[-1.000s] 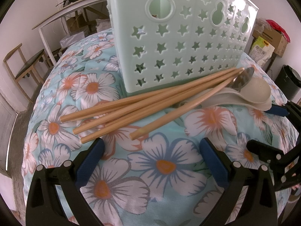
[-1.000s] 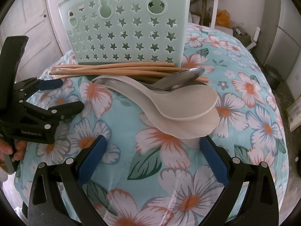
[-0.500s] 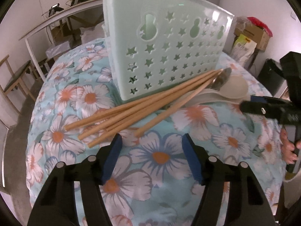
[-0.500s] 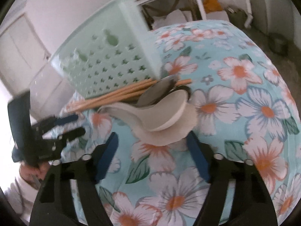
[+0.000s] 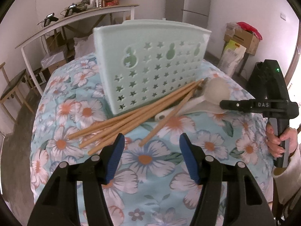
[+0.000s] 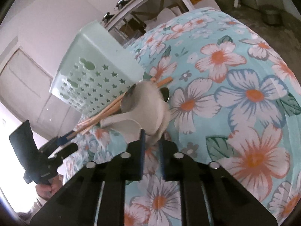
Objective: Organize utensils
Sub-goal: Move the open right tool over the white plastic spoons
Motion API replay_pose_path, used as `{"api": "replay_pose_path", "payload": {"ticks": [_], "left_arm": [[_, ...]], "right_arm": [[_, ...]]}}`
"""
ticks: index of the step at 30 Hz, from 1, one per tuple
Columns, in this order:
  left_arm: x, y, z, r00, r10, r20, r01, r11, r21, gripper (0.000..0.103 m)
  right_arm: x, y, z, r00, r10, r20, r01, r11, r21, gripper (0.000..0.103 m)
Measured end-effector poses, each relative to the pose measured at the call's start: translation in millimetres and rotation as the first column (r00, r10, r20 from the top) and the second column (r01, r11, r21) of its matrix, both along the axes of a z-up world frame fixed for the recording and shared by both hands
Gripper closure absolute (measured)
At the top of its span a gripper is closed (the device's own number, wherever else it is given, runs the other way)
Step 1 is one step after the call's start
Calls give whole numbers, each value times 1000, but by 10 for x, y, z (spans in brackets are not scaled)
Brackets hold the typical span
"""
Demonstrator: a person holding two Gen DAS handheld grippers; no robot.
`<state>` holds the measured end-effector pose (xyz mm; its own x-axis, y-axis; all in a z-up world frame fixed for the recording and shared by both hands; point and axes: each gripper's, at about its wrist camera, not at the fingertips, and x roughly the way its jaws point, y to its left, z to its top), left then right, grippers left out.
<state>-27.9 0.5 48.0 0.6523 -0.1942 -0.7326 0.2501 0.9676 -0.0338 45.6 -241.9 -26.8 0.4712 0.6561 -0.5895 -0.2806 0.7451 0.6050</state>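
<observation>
A mint basket [image 5: 150, 66] with star holes stands on the floral cloth. Several wooden chopsticks [image 5: 131, 118] lie fanned against its front. To their right lie white rice spoons [image 5: 216, 94] over a metal spoon [image 6: 129, 101]. My right gripper [image 6: 152, 141] is rolled on its side, its jaws closing on the rim of the top white spoon [image 6: 148, 109], which is tipped up on edge. In the left wrist view the same gripper [image 5: 223, 104] reaches in from the right. My left gripper [image 5: 152, 150] hovers above the chopsticks' near ends, jaws closing, pads touching nothing.
The round table's floral cloth [image 5: 150, 179] drops off on all sides. Behind stand a long white desk [image 5: 75, 18], a wooden chair [image 5: 11, 90] at left, and boxes and a bag [image 5: 240, 41] at right. A hand [image 5: 278, 139] grips the right tool's handle.
My left gripper rose and drew back while its jaws narrowed. My right gripper rolled over, came in on the white spoon and closed on its rim; the spoon tipped up.
</observation>
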Motion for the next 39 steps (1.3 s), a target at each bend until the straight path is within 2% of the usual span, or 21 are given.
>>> {"api": "replay_pose_path", "payload": {"ticks": [6, 12, 15, 17, 18, 21, 23, 26, 29, 32, 34, 36, 37, 39], "left_arm": [[7, -65, 23, 1000, -9, 5, 9, 1000, -2, 44], [17, -79, -6, 1000, -9, -13, 8, 1000, -16, 44], [34, -52, -34, 999, -7, -33, 6, 999, -40, 44], [33, -41, -50, 999, -5, -38, 3, 999, -45, 44], [30, -36, -59, 999, -4, -37, 3, 999, -44, 44], [29, -17, -70, 999, 2, -35, -4, 999, -39, 44], [33, 7, -75, 999, 4, -40, -7, 999, -53, 44], [29, 24, -80, 999, 9, -43, -12, 998, -60, 44], [-12, -17, -90, 999, 3, -35, -4, 999, -34, 44], [-29, -43, -103, 999, -7, -36, 7, 1000, -22, 44], [-31, -50, -105, 999, -10, -38, 9, 1000, -25, 44], [-24, -51, -105, 999, -10, -39, 9, 1000, -26, 44], [-18, -58, -103, 999, -11, -38, 10, 1000, -26, 44], [-8, -87, -89, 999, -20, -34, 19, 1000, -18, 44]], "right_arm": [[-82, -208, 225, 997, -62, 43, 62, 998, 12, 99], [-85, -353, 317, 996, -92, 11, 93, 995, -27, 98], [-23, -355, 216, 995, -93, -37, 91, 994, -53, 86], [21, -358, 95, 994, -88, -64, 85, 995, -42, 54], [36, -338, 57, 996, -64, -62, 62, 998, -28, 54], [31, -270, 41, 999, -45, -3, 44, 997, -63, 61], [22, -261, 39, 999, -44, -7, 44, 995, -87, 76], [67, -325, -9, 997, -66, -43, 64, 997, -47, 82], [75, -409, -22, 994, -94, -54, 93, 996, -15, 82], [47, -410, 59, 990, -137, 12, 138, 987, -82, 76], [20, -381, 118, 988, -144, 62, 151, 981, -121, 75], [-31, -338, 182, 983, -141, 114, 159, 974, -164, 84], [-40, -331, 197, 983, -135, 121, 154, 974, -166, 94], [-42, -344, 216, 983, -133, 128, 152, 977, -151, 98]]}}
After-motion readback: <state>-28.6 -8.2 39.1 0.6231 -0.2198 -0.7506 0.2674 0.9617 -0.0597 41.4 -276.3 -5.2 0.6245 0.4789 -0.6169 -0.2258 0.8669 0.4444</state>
